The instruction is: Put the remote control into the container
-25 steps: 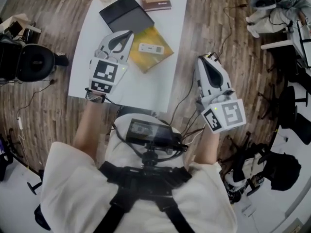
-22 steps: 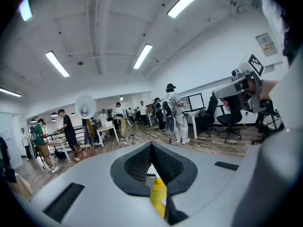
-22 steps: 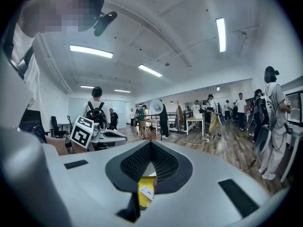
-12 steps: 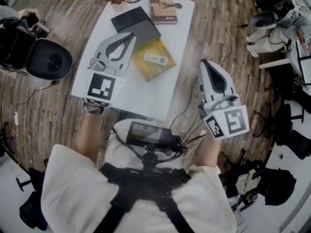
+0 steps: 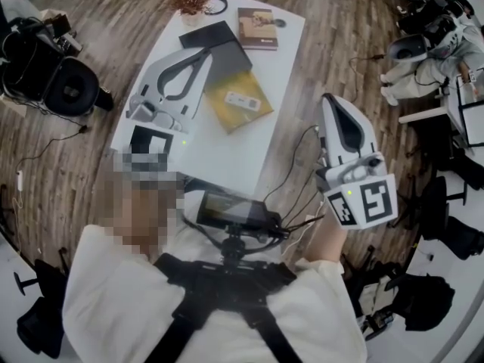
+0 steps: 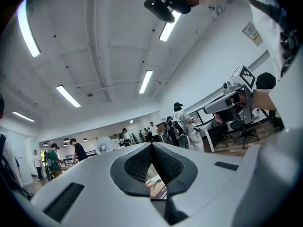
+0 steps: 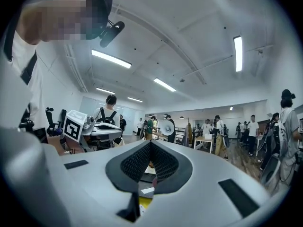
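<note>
The left gripper [image 5: 203,51] is hanging over the left part of the white desk [image 5: 227,153], its fingers pressing together with nothing between them; the left gripper view is showing the same closed tips [image 6: 151,146] against the room's ceiling. Its tip is covering part of a dark flat case [image 5: 227,42], so that case's near edge is hiding from view.

Just to the right, the remote control [image 5: 242,102] is lying flat on a yellow pad [image 5: 227,116] near the middle of the desk. It is showing as a small, white, oblong bar with a few dark marks on top; the marks are too small to read. Its long axis is running from upper left to lower right in the head view, roughly along the pad's tilted edge. Which end is the front cannot be told.

Further right, the right gripper [image 5: 327,97] is hovering past the desk's edge, over the wooden floor [image 5: 340,21], well apart from the remote control. Its fingers are also meeting at the tips, holding nothing, as the right gripper view [image 7: 150,144] is showing.
</note>
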Motion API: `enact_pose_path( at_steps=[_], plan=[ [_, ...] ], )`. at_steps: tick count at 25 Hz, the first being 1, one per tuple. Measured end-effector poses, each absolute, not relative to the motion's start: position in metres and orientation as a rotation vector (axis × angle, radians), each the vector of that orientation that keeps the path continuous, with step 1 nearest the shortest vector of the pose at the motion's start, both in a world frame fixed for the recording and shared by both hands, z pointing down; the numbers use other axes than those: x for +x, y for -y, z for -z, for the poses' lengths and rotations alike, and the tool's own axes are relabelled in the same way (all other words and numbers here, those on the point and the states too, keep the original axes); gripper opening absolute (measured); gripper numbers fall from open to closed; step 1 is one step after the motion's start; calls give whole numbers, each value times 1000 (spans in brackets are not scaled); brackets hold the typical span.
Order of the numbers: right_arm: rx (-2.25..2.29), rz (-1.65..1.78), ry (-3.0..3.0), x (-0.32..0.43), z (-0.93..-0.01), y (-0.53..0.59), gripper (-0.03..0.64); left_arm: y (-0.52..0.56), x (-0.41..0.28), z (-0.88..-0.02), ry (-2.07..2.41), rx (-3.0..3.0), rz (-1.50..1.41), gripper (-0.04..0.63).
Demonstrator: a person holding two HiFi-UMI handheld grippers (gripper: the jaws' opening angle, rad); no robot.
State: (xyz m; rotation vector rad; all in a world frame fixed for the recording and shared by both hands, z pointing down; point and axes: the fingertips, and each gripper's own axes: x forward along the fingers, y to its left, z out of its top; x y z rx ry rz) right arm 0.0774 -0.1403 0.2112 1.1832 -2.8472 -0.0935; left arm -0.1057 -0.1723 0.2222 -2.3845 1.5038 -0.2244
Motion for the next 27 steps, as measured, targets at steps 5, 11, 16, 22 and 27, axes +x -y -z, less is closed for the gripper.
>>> enact_pose_path(
  at_steps=[5, 11, 16, 22, 27],
  plan=[
    [1185, 119, 2824, 76, -208, 145, 3, 175, -107, -220, -1505, -2371, 231, 12],
    [1180, 119, 2815, 75, -213, 151, 3, 181, -105, -219, -1494, -2370, 232, 12],
    [1179, 113, 2821, 76, -210, 149, 3, 178, -103, -216, -1486, -2370, 243, 12],
    [1179, 101, 2830, 76, -211, 147, 3, 176, -103, -217, -1484, -2373, 243, 12],
    [1176, 96, 2830, 74, -213, 148, 3, 177, -104, -218, -1488, -2377, 245, 12]
  ],
)
